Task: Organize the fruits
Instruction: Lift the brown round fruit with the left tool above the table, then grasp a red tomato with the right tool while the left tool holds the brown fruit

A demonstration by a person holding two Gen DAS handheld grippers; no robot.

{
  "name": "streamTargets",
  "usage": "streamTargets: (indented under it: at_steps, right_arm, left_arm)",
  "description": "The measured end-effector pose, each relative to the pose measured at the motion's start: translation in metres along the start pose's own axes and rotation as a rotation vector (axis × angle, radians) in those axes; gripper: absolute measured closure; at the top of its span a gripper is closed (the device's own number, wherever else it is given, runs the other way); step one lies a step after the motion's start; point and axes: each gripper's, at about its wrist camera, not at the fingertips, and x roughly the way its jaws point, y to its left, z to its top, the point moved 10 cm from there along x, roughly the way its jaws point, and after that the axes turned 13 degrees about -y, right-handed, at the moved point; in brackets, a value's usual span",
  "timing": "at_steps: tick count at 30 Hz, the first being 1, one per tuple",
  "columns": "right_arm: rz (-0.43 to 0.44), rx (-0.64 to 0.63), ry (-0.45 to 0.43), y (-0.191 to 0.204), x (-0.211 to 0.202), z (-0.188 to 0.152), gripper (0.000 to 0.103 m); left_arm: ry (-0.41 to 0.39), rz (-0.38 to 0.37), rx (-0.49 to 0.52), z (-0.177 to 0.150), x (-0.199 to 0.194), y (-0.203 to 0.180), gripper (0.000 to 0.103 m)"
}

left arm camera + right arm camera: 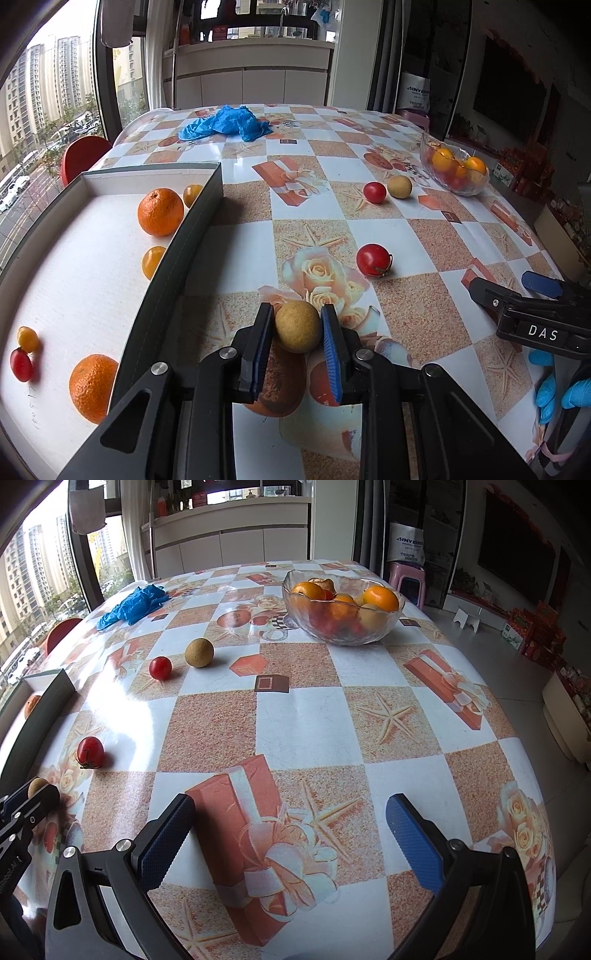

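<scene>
Nearest to us, the left gripper [297,326] is clamped on a tan, rough-skinned round fruit [297,326], its two pads pressing the fruit's sides just above the patterned tablecloth [436,236]; whether the fruit rests on the cloth or has cleared it we cannot tell. The right gripper [291,834] hangs over a bare stretch of the same cloth with its jaws spread wide and nothing between them.

We judge the step in hand to be the pick-up of this fruit for sorting. Just left of the grip stands the shallow box [199,221], already holding two oranges [160,211] and several small yellow and red fruits. The next move, as we read it, calls for a lift high enough to clear the box's dark wall, a carry leftward, and a release on a free patch of its white floor.

Farther out, a red tomato [373,260] lies loose on the cloth; beyond it, a second tomato [374,192] and a second tan fruit [399,187] sit side by side. Farthest, the glass bowl [343,635] holds more fruit, and blue gloves [225,123] lie crumpled near the far edge.
</scene>
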Motion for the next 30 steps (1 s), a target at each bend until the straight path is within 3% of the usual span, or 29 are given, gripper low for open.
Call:
streamTargets:
  at_steps: [8,13,19,25,26,27,28,30]
  right_arm:
    - [0.167,-0.101,0.045,0.076,0.007,0.007,0.000]
    - [0.202,-0.101,0.066,0.100,0.020,0.020,0.002]
    - [0.260,-0.208,0.068,0.137,0.022,0.024,0.014]
    - [0.291,-0.272,0.055,0.164,0.026,0.027,0.039]
    - [0.301,-0.284,0.050,0.168,0.024,0.028,0.053]
    - [0.309,-0.289,0.048,0.170,0.022,0.027,0.075]
    - [0.305,-0.290,0.048,0.170,0.019,0.026,0.079]
    - [0.284,-0.287,0.036,0.165,0.016,0.024,0.079]
  left_arm:
    - [-0.002,-0.008,-0.011,0.000,0.000,0.001,0.075]
    - [-0.006,-0.027,-0.046,0.001,0.000,0.002,0.076]
    - [-0.006,-0.024,-0.043,0.000,-0.001,0.002,0.076]
    - [-0.007,-0.024,-0.045,0.000,0.000,0.001,0.076]
    - [-0.007,-0.023,-0.044,0.000,-0.001,0.001,0.076]
    - [-0.007,-0.022,-0.043,0.000,-0.001,0.001,0.076]
    - [-0.007,-0.022,-0.042,0.000,-0.001,0.001,0.076]
    - [-0.007,-0.022,-0.043,0.000,-0.001,0.001,0.076]
